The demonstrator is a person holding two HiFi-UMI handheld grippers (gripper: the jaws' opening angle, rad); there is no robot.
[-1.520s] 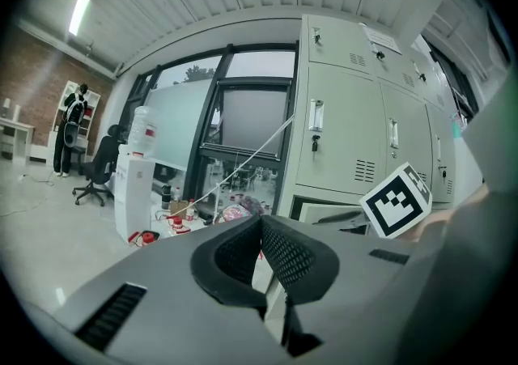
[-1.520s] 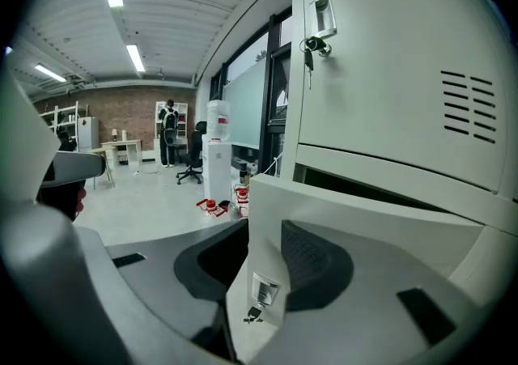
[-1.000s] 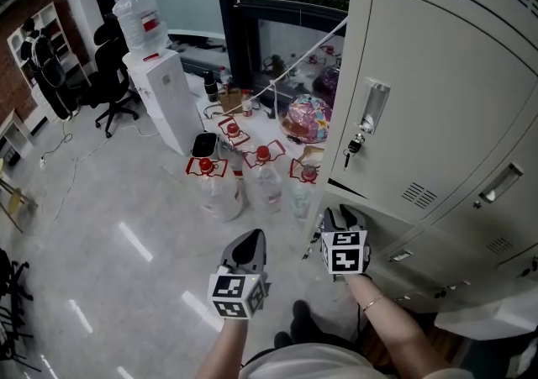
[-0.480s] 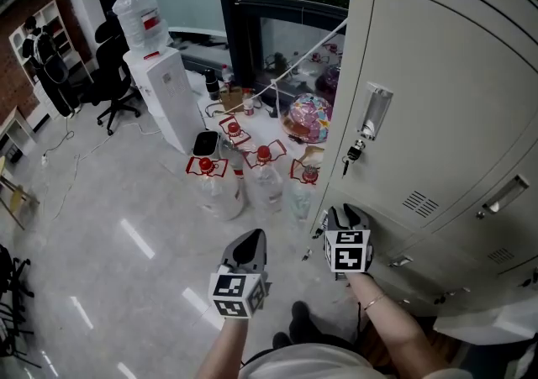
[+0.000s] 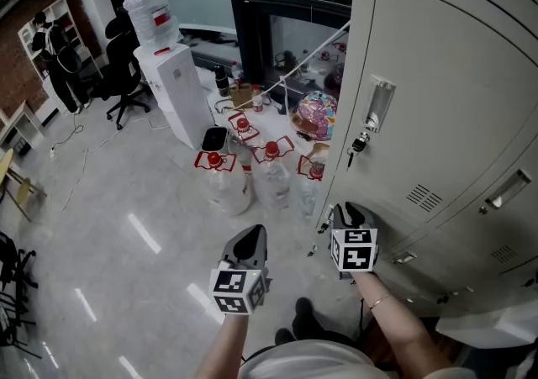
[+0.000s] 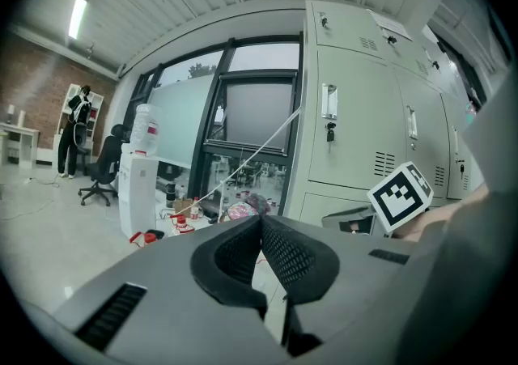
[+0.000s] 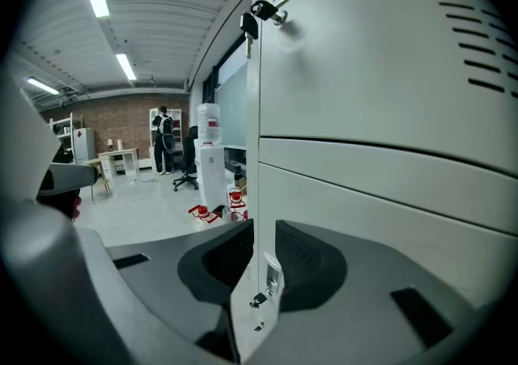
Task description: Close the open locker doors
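Head view: the person is standing at the left end of a bank of grey lockers (image 5: 471, 50), both grippers held out low. The right gripper (image 5: 350, 214) is sitting at the free edge of the lower locker door (image 5: 437, 239), which is standing slightly ajar under the closed upper door (image 5: 445, 92). A key (image 5: 359, 146) is hanging in the upper door's lock. The left gripper (image 5: 250, 241) is hovering beside the right one, over bare floor (image 5: 126, 201) and apart from the lockers.

Clutter is crowding the lockers' left corner. Several water jugs (image 5: 252, 180) with red caps are standing just beside the door edge. A colourful ball (image 5: 318, 113) is lying behind them, a white cord (image 5: 311, 54) is slanting overhead, and a water dispenser (image 5: 181, 87) and office chair (image 5: 126, 75) are standing farther off.

Right gripper view: this is showing what the marker cube is hiding from above. The right gripper (image 7: 263, 246) has just been closing, and its pads are pinching the lower locker door (image 7: 364, 201) by its edge, with the latch (image 7: 271, 274) lying between them. The key (image 7: 259, 15) is showing overhead. A person (image 7: 164, 141) is standing far back by a brick wall (image 7: 121, 112).

Left gripper view: the left gripper (image 6: 261, 222) is showing its jaw tips pressed together, holding nothing. This view alone is taking in the locker fronts (image 6: 364, 112) in a row, with the right gripper's marker cube (image 6: 401, 196) in front of them.
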